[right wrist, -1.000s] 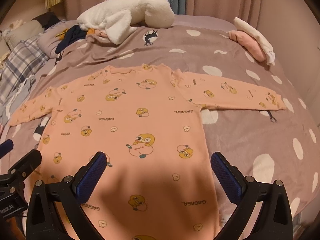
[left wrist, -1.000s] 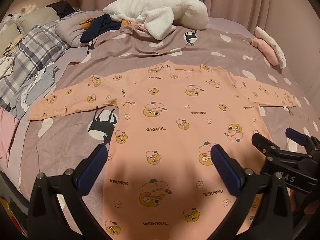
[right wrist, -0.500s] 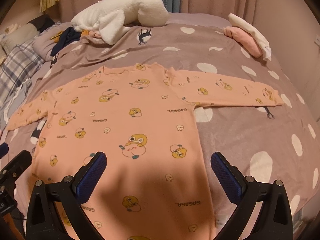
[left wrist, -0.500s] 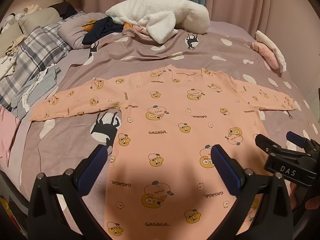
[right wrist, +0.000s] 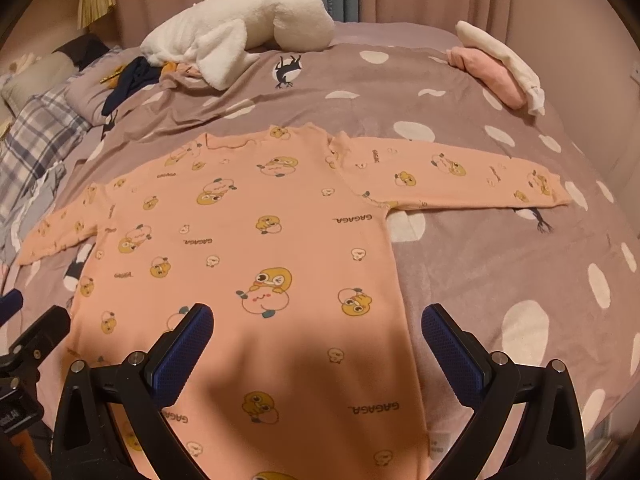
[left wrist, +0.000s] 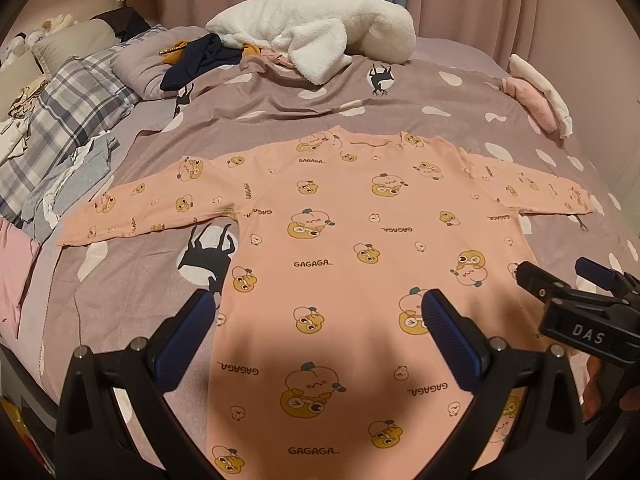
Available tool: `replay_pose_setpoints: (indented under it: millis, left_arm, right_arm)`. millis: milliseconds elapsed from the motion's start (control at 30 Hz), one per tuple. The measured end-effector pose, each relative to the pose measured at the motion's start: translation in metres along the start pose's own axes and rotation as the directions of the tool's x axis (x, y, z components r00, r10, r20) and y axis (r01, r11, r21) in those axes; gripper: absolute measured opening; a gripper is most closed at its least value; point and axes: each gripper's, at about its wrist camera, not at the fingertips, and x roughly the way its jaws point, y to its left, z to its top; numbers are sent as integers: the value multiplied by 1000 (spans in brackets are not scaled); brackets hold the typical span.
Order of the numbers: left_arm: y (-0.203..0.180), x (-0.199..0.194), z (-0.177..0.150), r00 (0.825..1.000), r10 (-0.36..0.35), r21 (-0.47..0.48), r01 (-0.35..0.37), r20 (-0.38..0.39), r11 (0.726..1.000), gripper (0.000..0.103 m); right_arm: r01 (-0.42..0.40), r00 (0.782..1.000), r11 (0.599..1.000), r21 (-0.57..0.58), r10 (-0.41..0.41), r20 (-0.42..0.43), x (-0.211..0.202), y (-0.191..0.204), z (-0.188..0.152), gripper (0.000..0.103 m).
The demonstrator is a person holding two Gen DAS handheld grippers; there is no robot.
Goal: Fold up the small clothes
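- The pink shirt [left wrist: 360, 264] lies flat on the bedspread [left wrist: 320, 92], with the collar at the far side and the hem at the near side. Both sleeves are spread out, one to the left and one to the right.
- The left gripper [left wrist: 316, 320] hangs over the near part of the shirt with its fingers wide apart, and they hold nothing.
- The right gripper [right wrist: 316, 332] is also above the near part of the shirt, close to its right edge. Its fingers are wide too, and empty.
- The shirt looks thin, soft and very light. I judge that it will bend and hang down wherever it is not supported, and that it will slide easily on the bedspread.
- It is not fragile, so a firm pinch should do no harm.
- A good place to take hold is, I think, the end of the right sleeve [right wrist: 552, 188] or the end of the left sleeve [left wrist: 80, 228], to fold each sleeve over the body.
- One risk is that the fingers also pinch the bedspread under the thin cloth.
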Motion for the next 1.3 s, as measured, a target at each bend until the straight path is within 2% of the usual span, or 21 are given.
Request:
replay_pose_setpoints:
  millis: [133, 267, 400, 533, 633, 700, 800, 1000, 1167, 1200, 1300]
  left_arm:
    - [1, 2, 1, 1000, 11, -1, -11, 5, 1000, 103]
    - [-1, 8, 3, 1000, 22, 3, -22, 3, 1000, 103]
    - [0, 12, 7, 1000, 10, -23, -10, 16, 1000, 103]
    - [1, 17, 13, 998, 7, -69, -3, 60, 998, 103]
    - [-5, 22, 16, 995, 24, -59, -19, 93, 998, 103]
    - [-8, 25, 17, 995, 22, -55, -17, 102, 998, 103]
    - [-12, 30, 18, 993, -5, -65, 12, 115, 998, 103]
    - [-20, 43, 19, 992, -57, -84, 66, 111, 994, 103]
    - [-25, 47, 18, 982, -145, -84, 156, 124, 984, 103]
    - [-26, 48, 17, 980, -156, -87, 167, 127, 982, 103]
    - [-27, 52, 18, 978, -168, -91, 180, 128, 979, 103]
  right_arm:
    - [-27, 999, 1000, 0, 27, 34, -5, -7, 0, 103]
    - [-33, 998, 999, 35, 31, 54, -5, -30, 6, 103]
    - [-96, 994, 981, 167, 87, 60, 0, -84, 18, 103]
    - [-118, 992, 935, 335, 96, 83, 14, -162, 35, 103]
    - [-83, 995, 898, 433, 49, 90, 25, -223, 46, 103]
    - [-73, 995, 876, 476, 32, 92, 29, -254, 53, 103]
    - [-101, 993, 840, 534, 50, 109, 35, -293, 63, 103]
    - [-101, 994, 747, 657, 97, 43, 73, -350, 64, 103]
    - [-173, 982, 646, 744, 175, 76, 107, -389, 55, 102]
    - [-197, 977, 636, 746, 186, 100, 109, -391, 53, 102]
    - [-268, 962, 654, 707, 224, 158, 114, -390, 58, 102]
